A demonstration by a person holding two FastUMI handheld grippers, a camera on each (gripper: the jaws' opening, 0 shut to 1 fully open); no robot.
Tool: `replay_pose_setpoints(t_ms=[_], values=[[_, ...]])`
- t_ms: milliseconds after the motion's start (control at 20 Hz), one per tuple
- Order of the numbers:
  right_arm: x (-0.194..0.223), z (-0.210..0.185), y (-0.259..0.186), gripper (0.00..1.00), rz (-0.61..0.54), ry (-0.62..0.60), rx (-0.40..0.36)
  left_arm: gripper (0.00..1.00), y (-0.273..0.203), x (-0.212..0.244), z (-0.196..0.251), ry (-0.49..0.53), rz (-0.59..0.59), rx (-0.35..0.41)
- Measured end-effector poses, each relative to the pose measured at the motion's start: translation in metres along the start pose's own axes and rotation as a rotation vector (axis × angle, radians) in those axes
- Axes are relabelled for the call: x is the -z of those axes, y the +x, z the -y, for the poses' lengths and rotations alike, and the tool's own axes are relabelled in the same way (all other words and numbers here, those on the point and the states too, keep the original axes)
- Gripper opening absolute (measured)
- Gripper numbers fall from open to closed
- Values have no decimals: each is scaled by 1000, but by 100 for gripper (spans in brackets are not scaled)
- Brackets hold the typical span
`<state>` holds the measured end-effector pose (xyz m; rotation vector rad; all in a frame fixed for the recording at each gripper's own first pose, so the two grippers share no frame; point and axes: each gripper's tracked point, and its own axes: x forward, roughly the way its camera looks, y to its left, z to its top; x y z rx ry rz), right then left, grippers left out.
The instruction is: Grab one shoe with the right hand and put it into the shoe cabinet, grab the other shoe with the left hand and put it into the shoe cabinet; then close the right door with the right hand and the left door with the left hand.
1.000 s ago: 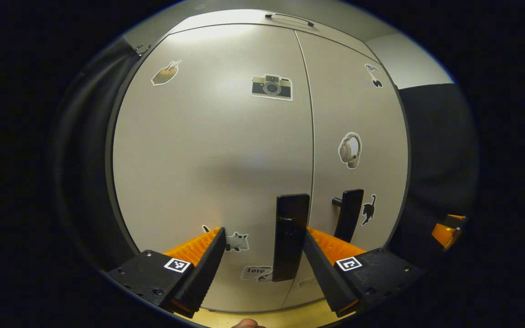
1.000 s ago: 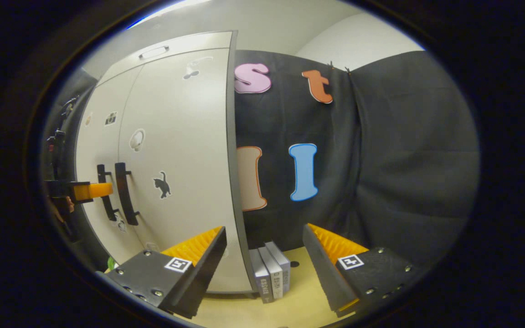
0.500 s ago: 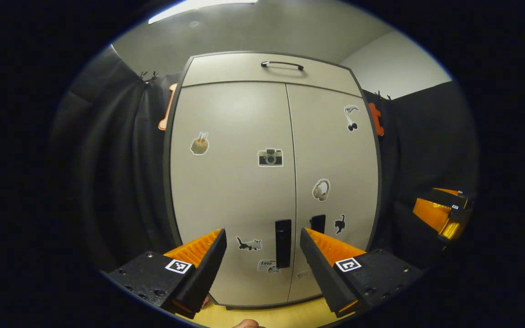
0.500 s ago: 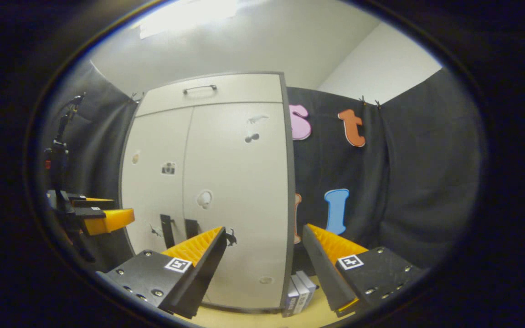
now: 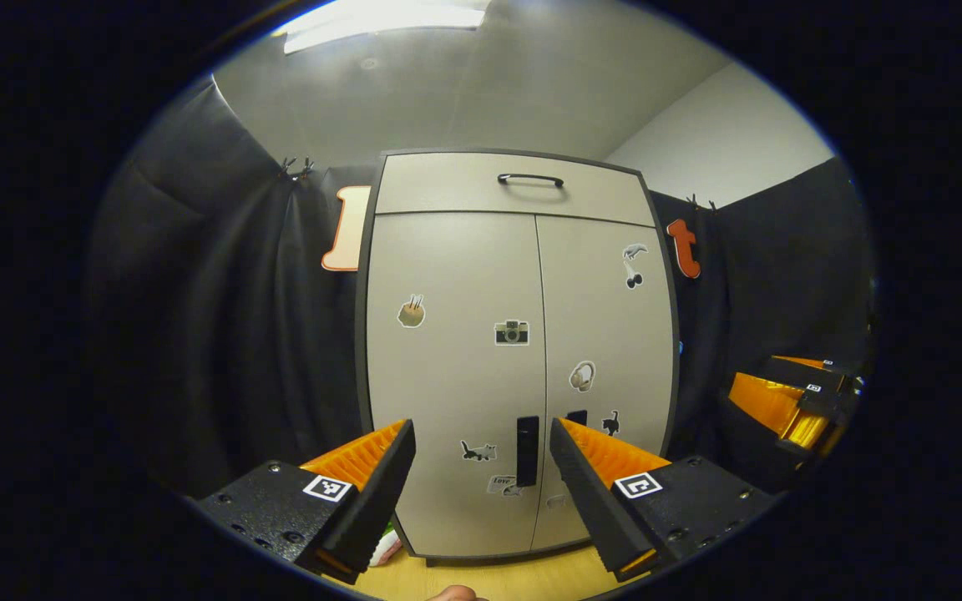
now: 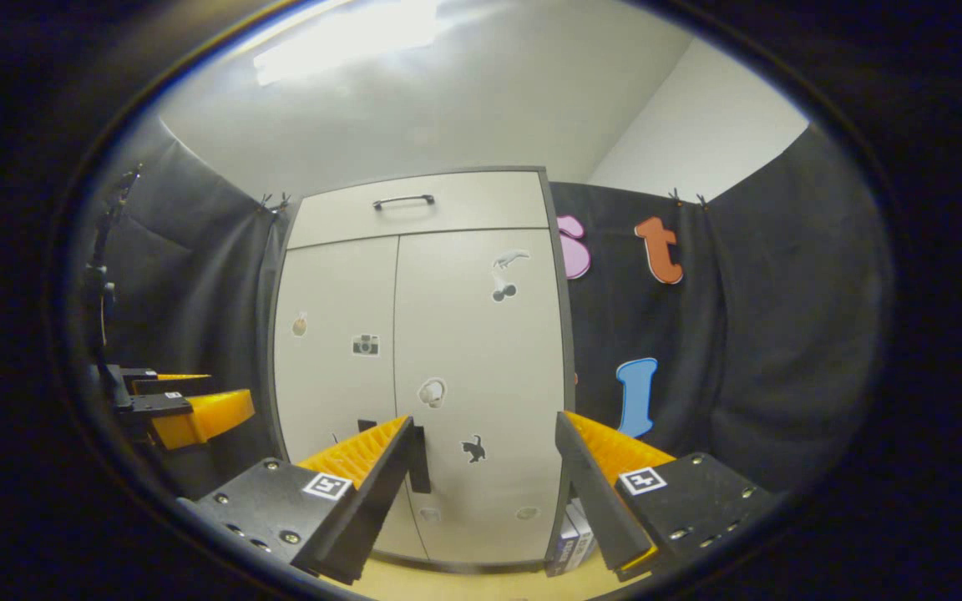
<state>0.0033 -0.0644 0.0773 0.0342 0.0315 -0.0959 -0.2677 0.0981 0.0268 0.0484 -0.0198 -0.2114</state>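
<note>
The shoe cabinet [image 5: 523, 351] stands against the booth wall with both doors flush, 2 vertical handles [image 5: 527, 451] beside the centre seam. The left gripper [image 5: 481, 488] and right gripper [image 6: 485, 488] hover empty, jaws spread. The rigid panels likely swing lightly; no shoes visible.

Staged recording booth: black cloth walls [image 5: 222, 317] surround a cabinet [image 5: 523, 367].

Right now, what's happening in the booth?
A person holds two grippers in front of the shoe cabinet. The left door and right door are both shut, with no shoe in sight. The left gripper and right gripper are open and empty, clear of the handles. The task looks finished.
</note>
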Motion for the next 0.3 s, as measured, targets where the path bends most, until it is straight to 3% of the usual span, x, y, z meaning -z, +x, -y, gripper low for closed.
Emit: replay_pose_setpoints(t_ms=[300], values=[[-8, 10, -25, 100, 7, -14, 72, 99, -11, -5, 7, 1, 3, 64]])
